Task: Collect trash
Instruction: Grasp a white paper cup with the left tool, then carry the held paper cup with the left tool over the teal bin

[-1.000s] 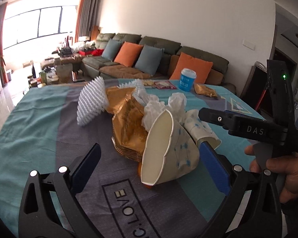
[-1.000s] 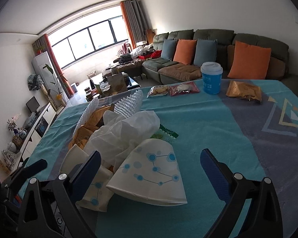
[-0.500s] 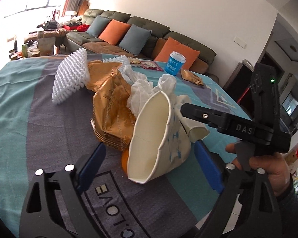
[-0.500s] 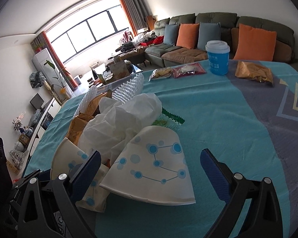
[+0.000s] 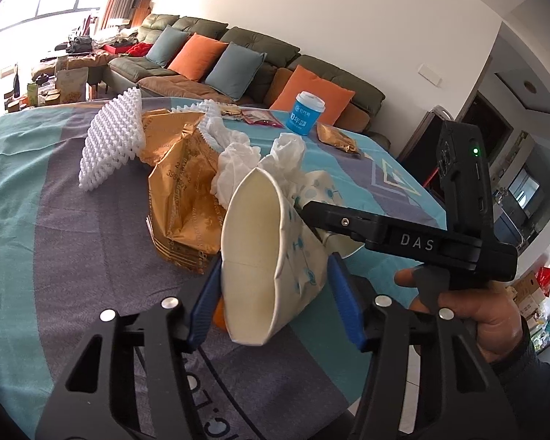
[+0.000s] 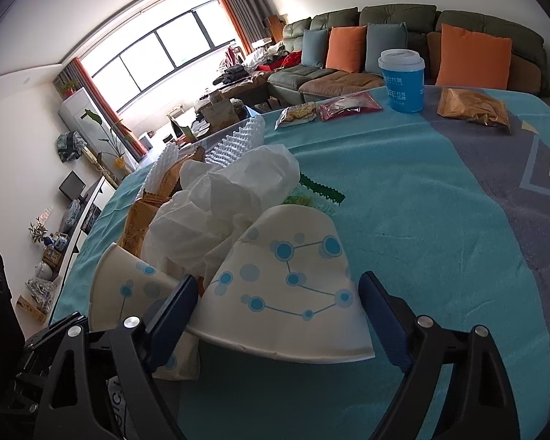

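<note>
The left claw (image 5: 275, 293) pinches a flattened paper cup (image 5: 271, 256) at the desk's (image 5: 36, 220) near edge. The right claw (image 6: 278, 315) straddles another cup (image 6: 293, 286), fingers spread, body marked "DAS".

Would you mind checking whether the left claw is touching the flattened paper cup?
Touching. In the left wrist view, the left claw has both blue pads pressed against the flattened paper cup, one on each side.

Left gripper (image 5: 275, 300): black frame, blue ribbed pads, silver screws. Right gripper (image 6: 278, 315) alike, marked "DAS", green LED. Hand (image 5: 484, 315): bare skin, dark sleeve
</note>
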`<state>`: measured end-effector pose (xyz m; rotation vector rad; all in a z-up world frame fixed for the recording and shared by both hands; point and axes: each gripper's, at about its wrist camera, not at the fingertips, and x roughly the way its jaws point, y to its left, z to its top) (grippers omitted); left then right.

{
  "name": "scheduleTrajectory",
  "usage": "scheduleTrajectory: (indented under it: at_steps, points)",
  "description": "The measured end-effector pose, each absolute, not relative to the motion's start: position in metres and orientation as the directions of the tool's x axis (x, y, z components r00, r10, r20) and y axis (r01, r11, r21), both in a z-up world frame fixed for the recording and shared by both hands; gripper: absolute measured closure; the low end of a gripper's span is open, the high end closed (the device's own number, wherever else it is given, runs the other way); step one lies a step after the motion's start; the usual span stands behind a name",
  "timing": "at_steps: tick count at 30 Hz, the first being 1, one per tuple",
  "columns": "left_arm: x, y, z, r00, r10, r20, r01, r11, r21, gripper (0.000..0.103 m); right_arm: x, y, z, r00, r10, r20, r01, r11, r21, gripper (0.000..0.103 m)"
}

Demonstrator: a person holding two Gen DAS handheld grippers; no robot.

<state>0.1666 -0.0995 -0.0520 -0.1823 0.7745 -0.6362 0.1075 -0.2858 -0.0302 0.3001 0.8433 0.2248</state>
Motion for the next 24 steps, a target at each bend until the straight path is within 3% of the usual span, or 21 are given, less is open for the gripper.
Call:
scheduleTrajectory:
  at_steps: [2, 4, 24]
  points:
    - [0.165, -0.099, -0.053, 0.533, -0.599, -0.598, 0.470, 0.797, -0.380, 0.054, 0.107, -0.286, -0.031, 0.642, 0.312, -0.700, -0.071, 0.934, 0.351, 0.017]
    - [0.164, -0.100, -0.053, 0.531, -0.595, -0.603, 0.473, 0.799, -0.371, 0.069, 0.107, -0.286, -0.031, 0.638, 0.310, -0.705, -0.072, 0.935, 0.346, 0.017]
    - [0.156, -0.086, -0.041, 0.558, -0.619, -0.553, 0.483, 0.784, -0.390, 0.073, 0.096, -0.295, -0.016, 0.685, 0.300, -0.663, -0.072, 0.935, 0.348, 0.021]
